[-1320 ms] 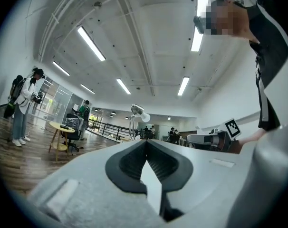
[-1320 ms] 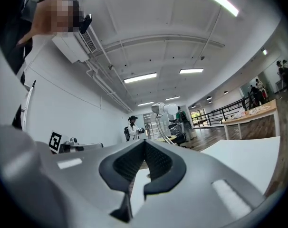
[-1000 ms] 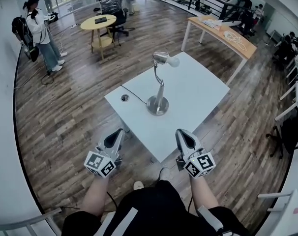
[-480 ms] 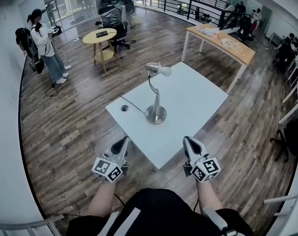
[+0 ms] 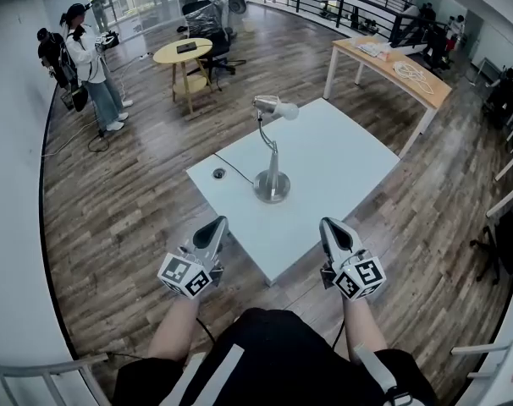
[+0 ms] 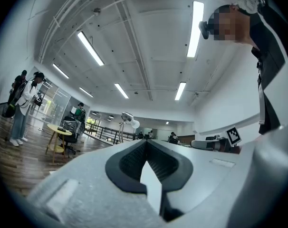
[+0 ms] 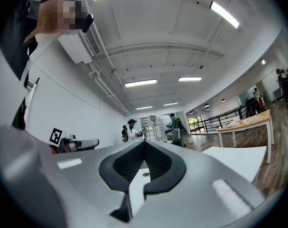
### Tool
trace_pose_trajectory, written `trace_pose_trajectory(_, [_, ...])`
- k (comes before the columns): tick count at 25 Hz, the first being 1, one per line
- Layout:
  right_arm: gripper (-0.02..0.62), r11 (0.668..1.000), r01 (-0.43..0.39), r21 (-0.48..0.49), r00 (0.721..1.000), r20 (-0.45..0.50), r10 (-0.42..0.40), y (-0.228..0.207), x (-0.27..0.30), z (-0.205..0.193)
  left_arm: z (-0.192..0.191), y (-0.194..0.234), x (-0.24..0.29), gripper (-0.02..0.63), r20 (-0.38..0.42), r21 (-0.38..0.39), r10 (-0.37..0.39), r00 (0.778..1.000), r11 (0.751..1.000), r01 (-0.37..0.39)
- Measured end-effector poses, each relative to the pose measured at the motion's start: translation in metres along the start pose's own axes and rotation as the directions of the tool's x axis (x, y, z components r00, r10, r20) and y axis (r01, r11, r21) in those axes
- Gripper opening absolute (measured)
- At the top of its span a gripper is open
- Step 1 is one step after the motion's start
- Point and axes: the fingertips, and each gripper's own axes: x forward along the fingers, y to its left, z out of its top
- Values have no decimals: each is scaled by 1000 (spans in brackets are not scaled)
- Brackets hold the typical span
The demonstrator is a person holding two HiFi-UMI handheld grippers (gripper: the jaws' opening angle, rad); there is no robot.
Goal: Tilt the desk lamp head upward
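Silver metal desk lamp (image 5: pixel 272 184) with a round base stands around the middle of the square white table (image 5: pixel 350 155). The lamp head (image 5: pixel 269 105) sits about level, its white bulb end poking right in the head view. The left gripper (image 5: pixel 217 225) and right gripper (image 5: pixel 329 227) hang by the table's near edge, well apart from the lamp. Both have jaws pressed together, nothing pinched.

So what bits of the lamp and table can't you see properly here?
- Head view: the desk lamp is too small to show a switch.
- Head view: the small round thing on the white table is too small to name.
- Head view: the cord runs off the table's edge; its end is hidden.
- Left gripper view: the left gripper hides where the lamp stands.
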Motion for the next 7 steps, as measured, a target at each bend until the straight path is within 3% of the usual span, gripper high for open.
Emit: trace_pose_trajectory(7, [3,1000,-9,2,1000,16,9,-7,-4,8,-4,-12,6,0,-23,26,-20,1000,999,21])
